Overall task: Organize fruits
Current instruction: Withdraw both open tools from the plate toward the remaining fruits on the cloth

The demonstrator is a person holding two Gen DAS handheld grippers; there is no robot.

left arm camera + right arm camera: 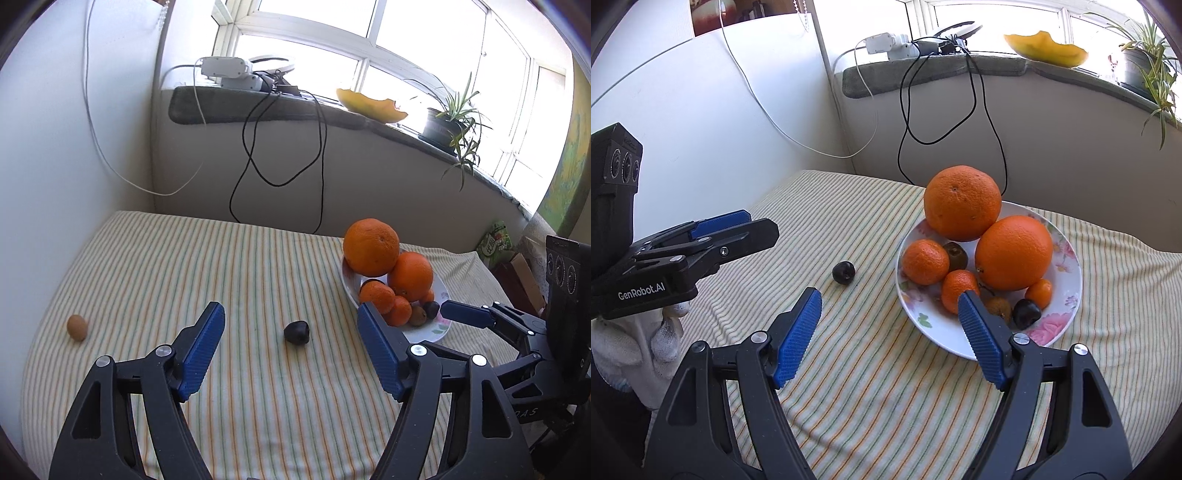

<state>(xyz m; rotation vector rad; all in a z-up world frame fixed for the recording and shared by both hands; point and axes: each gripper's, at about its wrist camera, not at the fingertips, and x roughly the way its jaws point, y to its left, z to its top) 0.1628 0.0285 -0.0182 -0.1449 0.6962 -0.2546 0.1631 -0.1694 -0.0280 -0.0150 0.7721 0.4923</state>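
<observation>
- My left gripper (291, 339) hangs wide open and empty, framing the dark plum (296, 332).
- My right gripper (890, 325), likewise open and empty, waits near the plate (1067, 317).
- Best to lower squarely and squeeze gently.

Tablecloth (871, 387): cream with thin green and orange stripes. Plate (1067, 295), right of centre: white, pink flower print, small green motif on near rim. Oranges (962, 201) and mandarins (925, 262) on it: bright orange; kiwis (956, 254) brown; plum (1027, 312) near-black. Loose plum (844, 272), centre: same dark tone. Lone kiwi (77, 326), lower left: tan-brown. Both grippers: black frames, blue textured pads (798, 339). Glove (635, 343), lower left: white. Melon slice (1047, 50), upper right: yellow.
</observation>
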